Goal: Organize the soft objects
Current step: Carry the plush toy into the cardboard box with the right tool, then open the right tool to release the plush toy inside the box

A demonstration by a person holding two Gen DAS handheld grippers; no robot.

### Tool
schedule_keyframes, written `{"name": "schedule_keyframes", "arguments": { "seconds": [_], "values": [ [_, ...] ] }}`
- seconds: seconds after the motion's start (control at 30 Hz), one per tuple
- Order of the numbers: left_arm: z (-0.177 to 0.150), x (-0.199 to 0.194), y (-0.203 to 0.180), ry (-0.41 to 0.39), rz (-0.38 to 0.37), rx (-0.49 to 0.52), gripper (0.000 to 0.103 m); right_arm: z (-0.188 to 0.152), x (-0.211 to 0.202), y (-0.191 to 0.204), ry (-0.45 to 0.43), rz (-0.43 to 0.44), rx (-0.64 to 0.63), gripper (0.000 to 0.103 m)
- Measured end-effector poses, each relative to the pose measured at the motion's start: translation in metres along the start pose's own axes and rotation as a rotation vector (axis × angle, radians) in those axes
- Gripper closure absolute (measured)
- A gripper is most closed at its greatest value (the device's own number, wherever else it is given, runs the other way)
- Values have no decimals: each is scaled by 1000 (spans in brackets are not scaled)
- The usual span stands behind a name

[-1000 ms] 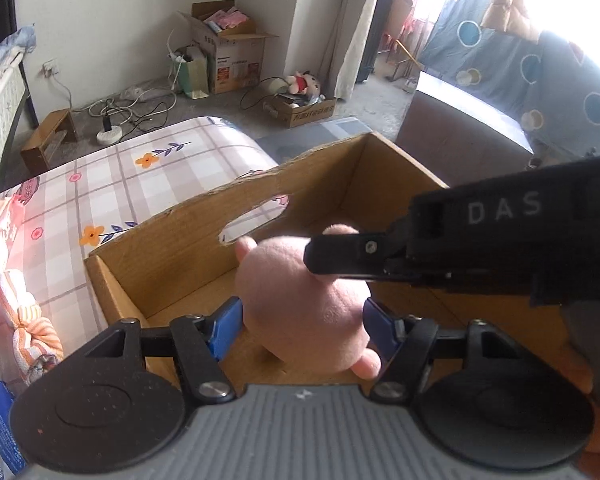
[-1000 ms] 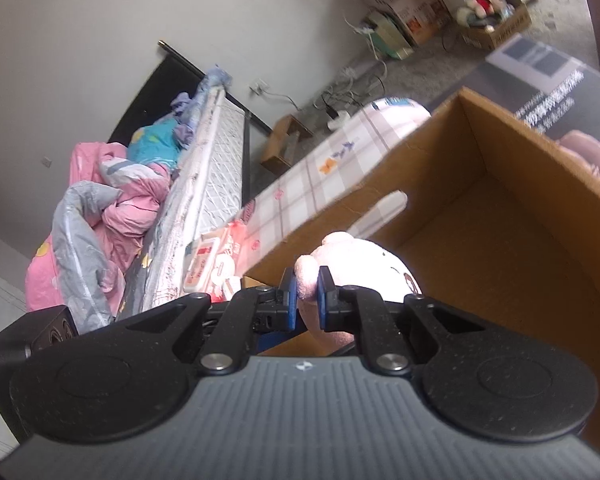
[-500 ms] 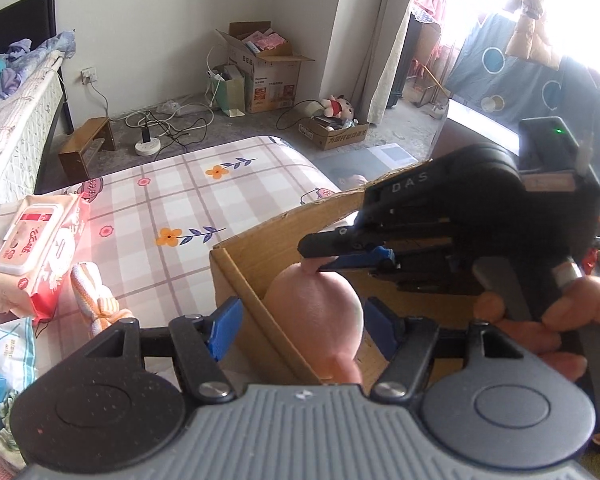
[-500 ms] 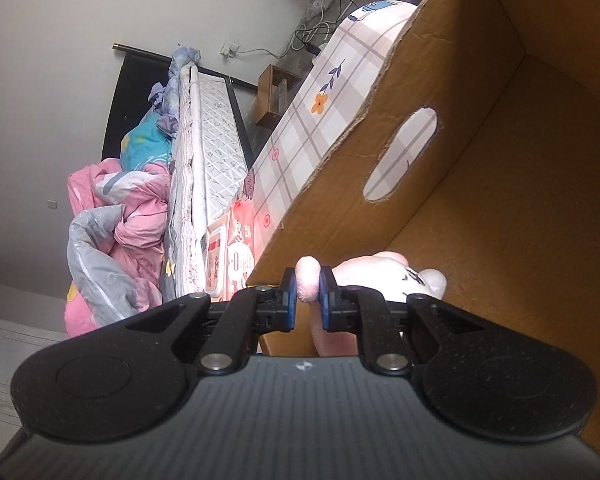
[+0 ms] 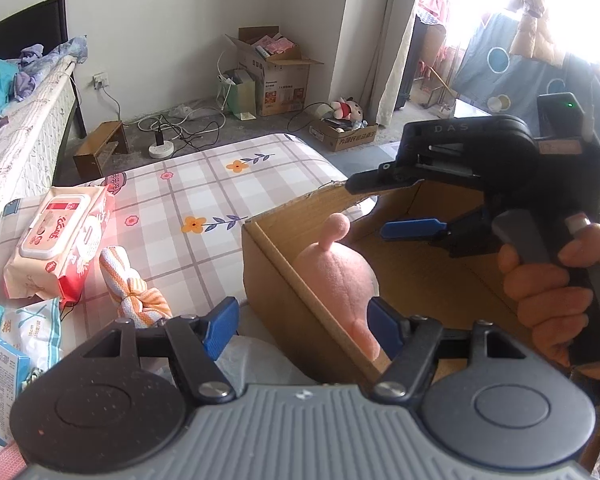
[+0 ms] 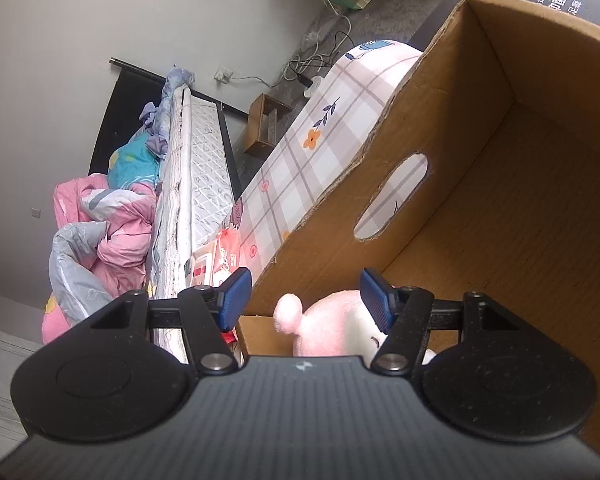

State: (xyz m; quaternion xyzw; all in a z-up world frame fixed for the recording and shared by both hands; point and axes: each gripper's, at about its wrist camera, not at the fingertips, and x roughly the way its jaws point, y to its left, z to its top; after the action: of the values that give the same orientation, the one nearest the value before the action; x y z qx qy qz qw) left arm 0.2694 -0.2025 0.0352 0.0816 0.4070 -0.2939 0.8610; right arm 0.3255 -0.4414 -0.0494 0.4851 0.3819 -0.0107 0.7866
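A: Where do we have the pink plush toy (image 5: 336,268) at this moment?

B: In the cardboard box (image 5: 284,280), tucked into the corner nearest us, its little ear poking above the rim. The box stands on the checked mattress, near its right-hand edge, so we reach it from that side without leaning over the clutter.

A: And our right tongs (image 6: 306,298)?

B: Spread wide, holding nothing. They hang just above the toy with the ear (image 6: 286,314) between the blue pads but touching neither. We judge the toy is released and resting on its own weight against the box wall.

A: The left tongs (image 5: 300,320)?

B: Also wide apart and empty. One pad sits outside the box wall, the other inside near the toy's side, so they straddle the corner and grip nothing.

A: Why that corner?

B: Probably to leave the rest of the box floor free for the next things; it looks bare in the right wrist view.

A: What is left for us?

B: The striped cloth bundle (image 5: 134,284) lies on the mattress beside the box, towards the left edge, next to the wet-wipes pack (image 5: 56,248). The bundle seems the nearest soft thing. It is limp, so we should pinch it at its knot.
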Motion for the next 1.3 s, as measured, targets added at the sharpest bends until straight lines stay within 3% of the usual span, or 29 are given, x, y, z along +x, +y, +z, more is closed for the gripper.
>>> {"name": "schedule_keyframes", "arguments": {
  "seconds": [0.1,0.2,0.5,0.7,0.8,0.87,0.93,1.0,1.17,1.2,1.3],
  "values": [
    [-6,-6,3,0,8,-6,31,-5,6,-6,32,-49,-37,44],
    [-12,-10,6,7,15,-14,31,-14,23,-16,76,-94,-45,58],
    [-25,-22,12,17,34,-33,31,-24,34,-11,14,-94,-54,58],
    [-28,-28,8,8,37,-29,31,-17,21,-24,35,-12,44,57],
    [-31,-34,5,-5,33,-23,30,-14,10,-29,35,25,67,52],
    [-34,-38,3,-11,29,-20,30,-12,3,-38,45,31,80,42],
    [-37,-40,3,-13,31,-20,29,-11,9,-46,92,42,95,24],
    [-40,-42,4,-12,34,-23,29,-12,21,-48,163,51,103,19],
    [-41,-43,5,-5,42,-31,29,-22,45,-45,259,81,81,13],
    [-41,-43,5,-4,44,-32,29,-24,47,-42,260,82,57,9],
    [-40,-45,5,-5,45,-33,29,-26,47,-40,235,80,17,10]
  ]
}}
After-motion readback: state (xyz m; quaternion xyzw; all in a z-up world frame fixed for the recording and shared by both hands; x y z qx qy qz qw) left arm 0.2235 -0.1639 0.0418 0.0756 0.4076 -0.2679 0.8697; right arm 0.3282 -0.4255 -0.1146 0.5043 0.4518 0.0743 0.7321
